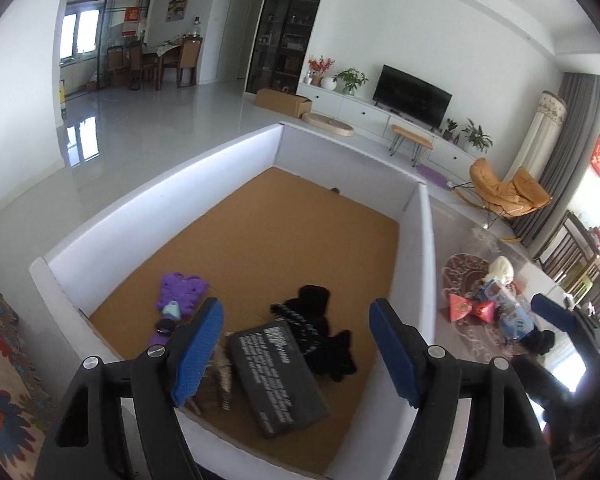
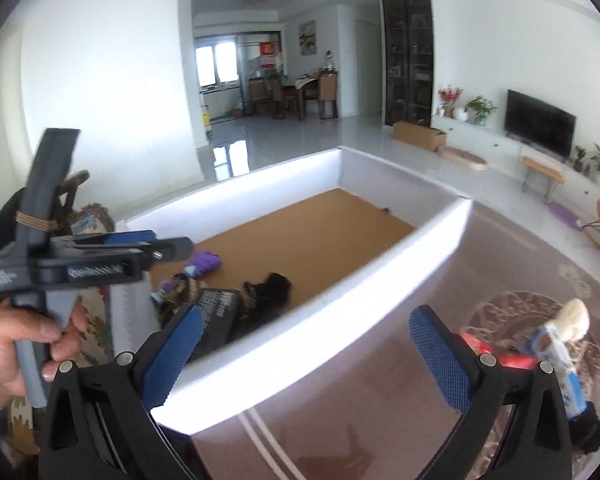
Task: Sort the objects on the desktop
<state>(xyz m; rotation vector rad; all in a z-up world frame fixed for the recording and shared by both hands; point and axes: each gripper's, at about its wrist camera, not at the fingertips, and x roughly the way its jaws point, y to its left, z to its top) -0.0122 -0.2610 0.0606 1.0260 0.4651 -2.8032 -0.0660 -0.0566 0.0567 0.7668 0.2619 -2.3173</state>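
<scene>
My left gripper (image 1: 296, 354) is open over the near end of a white-walled bin (image 1: 140, 220) with a cork floor. Below its spread fingers a dark grey box (image 1: 278, 380) with white print lies tilted, and neither pad touches it. Black fabric (image 1: 320, 320), a purple item (image 1: 182, 292) and a bristly striped thing (image 1: 224, 376) also lie in the bin. My right gripper (image 2: 306, 362) is open and empty, just outside the bin's right wall (image 2: 340, 320), above the glass table. In the right wrist view a hand (image 2: 16, 344) holds the left gripper at the left.
On the glass table right of the bin lie red pouches (image 1: 460, 307), a blue-and-white packet (image 2: 560, 356), a cream object (image 2: 576, 316) and a black item (image 2: 592, 432). A patterned cloth (image 1: 4, 360) lies left of the bin.
</scene>
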